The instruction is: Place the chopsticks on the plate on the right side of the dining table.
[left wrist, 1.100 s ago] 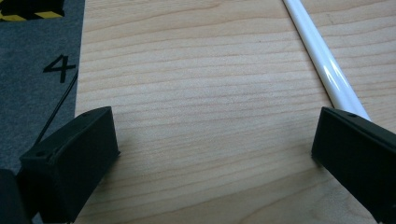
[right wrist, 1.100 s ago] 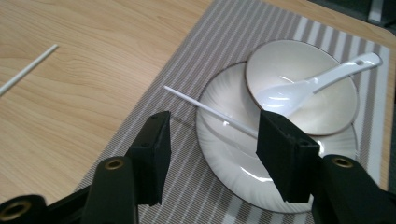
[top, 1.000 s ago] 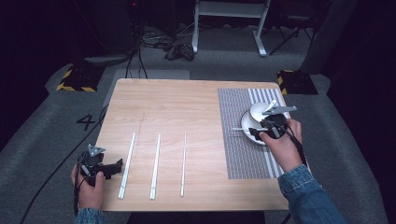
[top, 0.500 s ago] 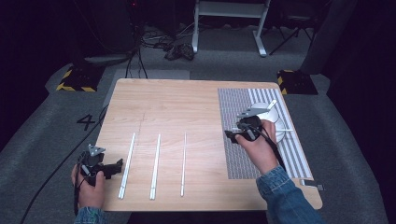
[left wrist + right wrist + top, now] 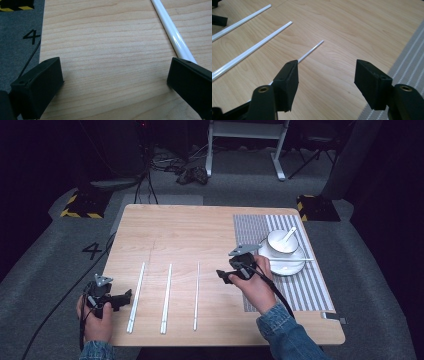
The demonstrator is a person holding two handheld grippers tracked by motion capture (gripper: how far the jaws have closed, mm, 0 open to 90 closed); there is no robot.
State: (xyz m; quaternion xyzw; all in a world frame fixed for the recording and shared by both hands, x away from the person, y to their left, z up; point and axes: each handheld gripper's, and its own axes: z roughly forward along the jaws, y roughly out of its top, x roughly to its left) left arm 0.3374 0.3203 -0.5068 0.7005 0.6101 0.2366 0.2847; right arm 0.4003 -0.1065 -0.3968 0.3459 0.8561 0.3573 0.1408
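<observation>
Three white rods lie side by side on the wooden table (image 5: pixel 190 230): a left rod (image 5: pixel 136 296), a middle rod (image 5: pixel 166 297) and a thin right rod (image 5: pixel 196 295). My right gripper (image 5: pixel 221 275) hovers open just right of the thin rod (image 5: pixel 310 52), whose far end shows between and past the jaws. My left gripper (image 5: pixel 125 297) rests open at the table's front left corner, with the left rod (image 5: pixel 172 32) running past its right jaw. Nothing is held by either gripper.
A grey striped mat (image 5: pixel 250 227) covers the table's right side. On it stands a white plate (image 5: pixel 287 267) with a bowl (image 5: pixel 281 241) and spoon (image 5: pixel 289 235), and a thin white stick (image 5: pixel 292 259) lies across the plate. Dark floor with cables surrounds the table.
My right gripper has moved left from the plate and bowl on the mat to the thin right rod. The left gripper has stayed where it was.
</observation>
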